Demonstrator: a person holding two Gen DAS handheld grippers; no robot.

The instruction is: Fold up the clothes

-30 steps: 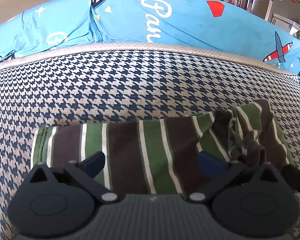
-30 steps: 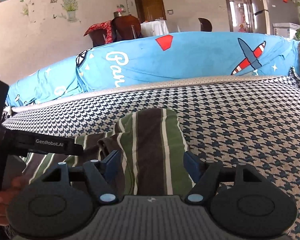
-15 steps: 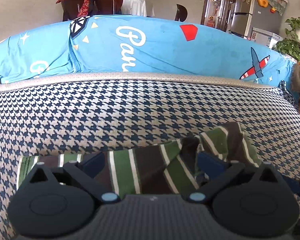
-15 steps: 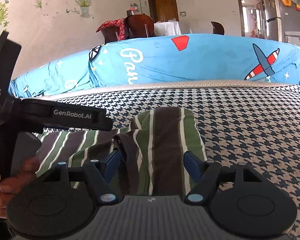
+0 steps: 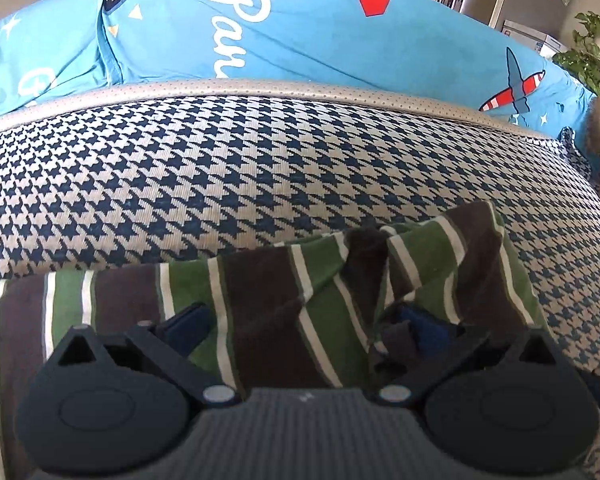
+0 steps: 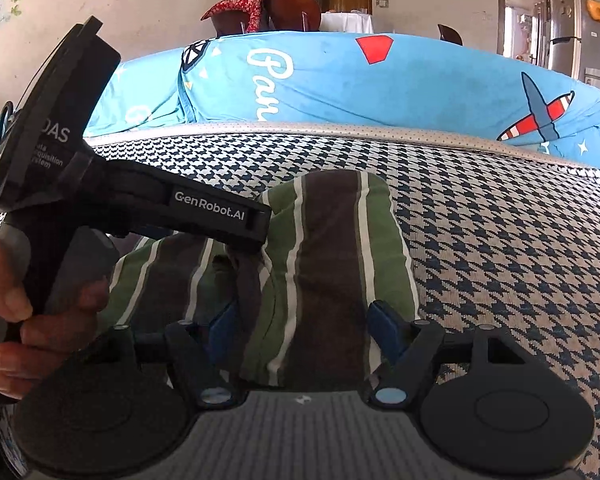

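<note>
A green, brown and white striped garment (image 5: 284, 304) lies on the houndstooth cushion (image 5: 260, 168). Its right end is bunched into a raised fold (image 5: 452, 256). My left gripper (image 5: 306, 326) is open and low over the cloth, and its right fingertip (image 5: 424, 326) is tucked under that fold. In the right wrist view the garment's doubled-over end (image 6: 332, 248) lies between the fingers of my open right gripper (image 6: 304, 328). The left tool's side bar (image 6: 208, 208) reaches in from the left and touches the fold, held by a hand (image 6: 16, 320).
A blue printed bolster (image 5: 300, 28) runs along the back of the cushion behind a grey piped edge (image 5: 300, 90). Houndstooth fabric (image 6: 520, 248) stretches to the right of the garment. A plant (image 5: 592, 48) and a fridge stand at the far right; chairs and a table are behind.
The left gripper has moved right along the garment toward the right gripper. The cloth's right end has bunched up more. Both grippers stay open.
</note>
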